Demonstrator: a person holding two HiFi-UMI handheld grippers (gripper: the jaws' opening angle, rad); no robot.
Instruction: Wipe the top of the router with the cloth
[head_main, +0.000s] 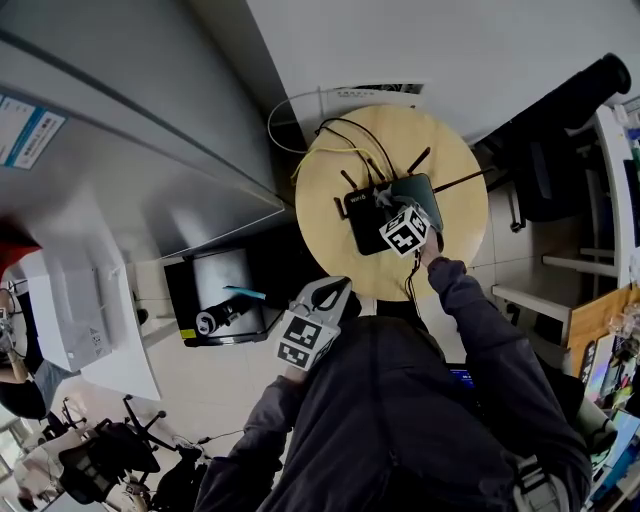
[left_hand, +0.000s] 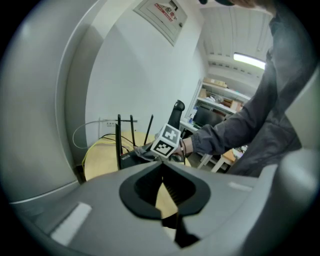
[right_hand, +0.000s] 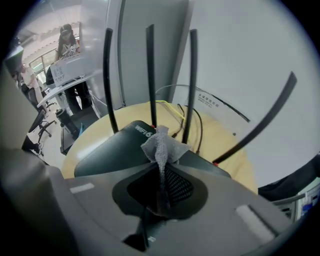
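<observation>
A black router (head_main: 365, 228) with several upright antennas (right_hand: 151, 75) stands on a round wooden table (head_main: 455, 215). My right gripper (head_main: 387, 205) reaches over the router's top and is shut on a grey cloth (right_hand: 163, 145). The bunched cloth sticks out past the jaws and rests on the router's lid (right_hand: 112, 150). My left gripper (head_main: 338, 288) hangs off the table's near edge, apart from the router, jaws shut with nothing in them. In the left gripper view the right gripper (left_hand: 145, 152) and its marker cube show over the router (left_hand: 125, 159).
Yellow and black cables (head_main: 340, 140) lie on the table behind the router. A grey cabinet wall (head_main: 150, 120) rises at the left. A low black shelf (head_main: 225, 310) with small items sits on the floor beside the table. A black chair (head_main: 560, 130) stands at the right.
</observation>
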